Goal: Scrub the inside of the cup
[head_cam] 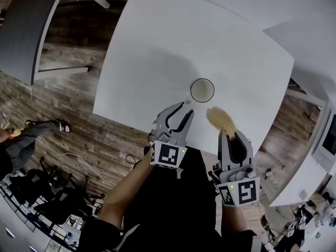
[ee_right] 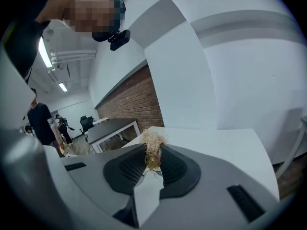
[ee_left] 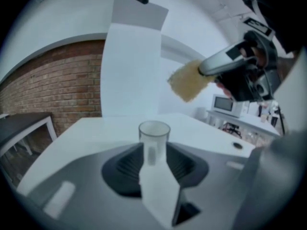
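A clear cup (head_cam: 202, 90) stands upright on the white table (head_cam: 157, 51), close to its near edge. My left gripper (head_cam: 181, 114) hovers just short of the cup, open, with nothing between its fingers. In the left gripper view the cup (ee_left: 154, 135) sits straight ahead of the spread jaws, apart from them. My right gripper (head_cam: 227, 133) is shut on a tan fibrous scrub pad (head_cam: 220, 118), held in the air to the near right of the cup. The pad (ee_right: 152, 143) sticks up from between the pressed pads, and it also shows as the scrub pad (ee_left: 188, 80) above the cup.
A dark table (head_cam: 26, 30) stands to the left over the wood floor. More white tables (head_cam: 315, 41) lie to the right. A person (head_cam: 16, 140) is at the left edge. A microwave (ee_left: 225, 104) sits on a far counter.
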Action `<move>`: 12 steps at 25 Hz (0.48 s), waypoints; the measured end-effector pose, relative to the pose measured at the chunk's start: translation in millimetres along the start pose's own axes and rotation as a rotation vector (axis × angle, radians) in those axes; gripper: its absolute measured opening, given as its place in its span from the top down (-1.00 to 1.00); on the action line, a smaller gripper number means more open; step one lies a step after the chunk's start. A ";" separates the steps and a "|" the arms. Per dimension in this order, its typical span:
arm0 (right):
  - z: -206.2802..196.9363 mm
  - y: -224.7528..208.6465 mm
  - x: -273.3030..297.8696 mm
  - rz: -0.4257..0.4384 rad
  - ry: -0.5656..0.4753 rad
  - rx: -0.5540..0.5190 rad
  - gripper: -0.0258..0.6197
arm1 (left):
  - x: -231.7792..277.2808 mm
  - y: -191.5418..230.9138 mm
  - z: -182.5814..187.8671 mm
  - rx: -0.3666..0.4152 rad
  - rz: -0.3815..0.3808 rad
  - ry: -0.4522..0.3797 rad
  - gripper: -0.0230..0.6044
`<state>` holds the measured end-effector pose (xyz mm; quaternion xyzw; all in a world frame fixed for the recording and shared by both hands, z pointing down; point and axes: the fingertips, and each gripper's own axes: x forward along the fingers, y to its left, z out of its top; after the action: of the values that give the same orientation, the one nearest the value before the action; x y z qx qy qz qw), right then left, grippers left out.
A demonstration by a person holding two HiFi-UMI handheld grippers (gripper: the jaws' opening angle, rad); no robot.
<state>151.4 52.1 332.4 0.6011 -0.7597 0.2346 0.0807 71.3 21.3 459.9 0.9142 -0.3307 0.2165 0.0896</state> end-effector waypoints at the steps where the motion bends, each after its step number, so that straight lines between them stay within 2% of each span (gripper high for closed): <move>1: -1.4 -1.3 2.9 0.003 0.005 0.000 0.74 | 4.5 -0.1 -3.9 0.008 -0.001 0.006 0.47; 9: -7.2 -7.2 30.4 0.033 0.051 -0.032 0.74 | 31.2 5.6 -19.0 0.036 0.010 0.036 0.45; 12: -5.6 -8.3 36.9 0.044 0.061 -0.035 0.74 | 33.4 9.7 -13.6 0.030 0.011 0.035 0.56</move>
<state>148.6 21.0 354.3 0.5753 -0.7739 0.2412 0.1090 83.5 -0.8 487.5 0.9096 -0.3310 0.2379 0.0806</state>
